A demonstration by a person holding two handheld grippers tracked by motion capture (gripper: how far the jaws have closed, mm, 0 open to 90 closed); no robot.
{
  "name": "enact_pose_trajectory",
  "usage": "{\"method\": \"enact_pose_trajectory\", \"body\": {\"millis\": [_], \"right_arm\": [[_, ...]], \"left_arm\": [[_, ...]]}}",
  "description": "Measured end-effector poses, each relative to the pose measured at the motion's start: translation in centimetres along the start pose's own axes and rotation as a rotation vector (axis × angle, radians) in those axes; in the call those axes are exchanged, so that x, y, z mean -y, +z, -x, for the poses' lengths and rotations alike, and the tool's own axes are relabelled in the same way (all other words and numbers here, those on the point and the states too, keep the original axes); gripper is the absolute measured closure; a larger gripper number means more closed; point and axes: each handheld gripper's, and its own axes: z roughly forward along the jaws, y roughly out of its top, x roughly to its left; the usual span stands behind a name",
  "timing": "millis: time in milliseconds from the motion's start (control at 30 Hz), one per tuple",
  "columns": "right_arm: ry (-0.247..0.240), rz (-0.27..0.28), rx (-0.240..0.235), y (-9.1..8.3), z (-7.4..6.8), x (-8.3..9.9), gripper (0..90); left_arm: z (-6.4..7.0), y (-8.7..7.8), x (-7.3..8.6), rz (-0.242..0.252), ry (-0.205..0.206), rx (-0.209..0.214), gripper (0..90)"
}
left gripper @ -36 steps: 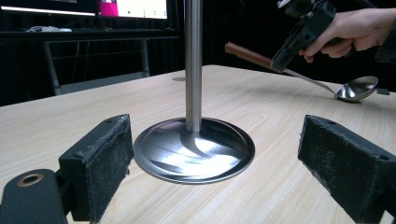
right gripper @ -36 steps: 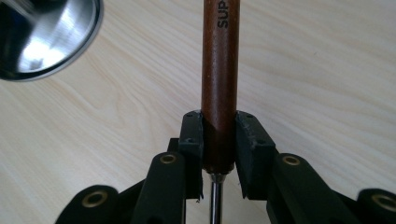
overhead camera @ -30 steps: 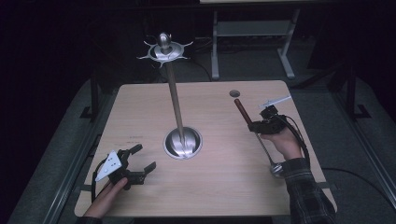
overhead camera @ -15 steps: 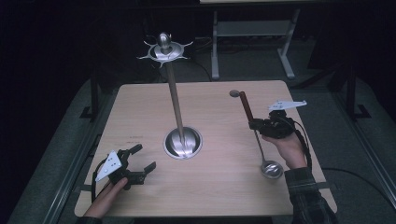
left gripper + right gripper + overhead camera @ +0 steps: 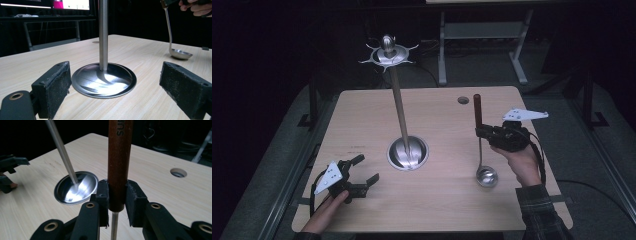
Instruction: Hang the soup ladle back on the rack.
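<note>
The right gripper [image 5: 484, 133] is clamped on the dark wooden handle of a ladle [image 5: 478, 142]; in the right gripper view its two black pads [image 5: 102, 192] press the handle from both sides, with the thin steel shank dropping out of sight below them. Over the last second this hand has swung the ladle from a slant, where it lay along the table's right side, to nearly upright: the handle top now points up and away, and the bowl [image 5: 487, 176] sits low at the table [image 5: 447, 200], near the person's right hand [image 5: 523, 162]. Whether the bowl rests on the wood or hangs just above it cannot be told from the high view; the left gripper view suggests it is touching or very nearly so.

The left gripper [image 5: 362, 172] has not moved in that time. Its jaws stand wide apart and hold nothing, low over the near left part of the table, aimed at the round steel base [image 5: 103, 80] of the utensil stand [image 5: 399, 110].

The stand rises from the middle of the table, and at its top a ring of small hooks [image 5: 388, 52] spreads outward, all of them bare. The ladle is well to the right of the pole and far below the hooks.

Bringing the ladle upright looks like preparation for hanging it. The lift to hook height and the hooking itself are not yet done.
</note>
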Motion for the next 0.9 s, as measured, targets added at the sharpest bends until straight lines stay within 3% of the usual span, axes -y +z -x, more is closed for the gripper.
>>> {"method": "enact_pose_trajectory", "body": {"millis": [433,900], "right_arm": [[-0.050,0.057,-0.081,0.5,-2.5,-2.5,73.8],[-0.115,0.093,-0.153,0.6,-5.1,-6.8,73.7]], "left_arm": [[0.0,0.0,0.0,0.000,0.012,-0.001,9.7],[0.0,0.0,0.0,0.002,0.010,0.000,9.7]]}}
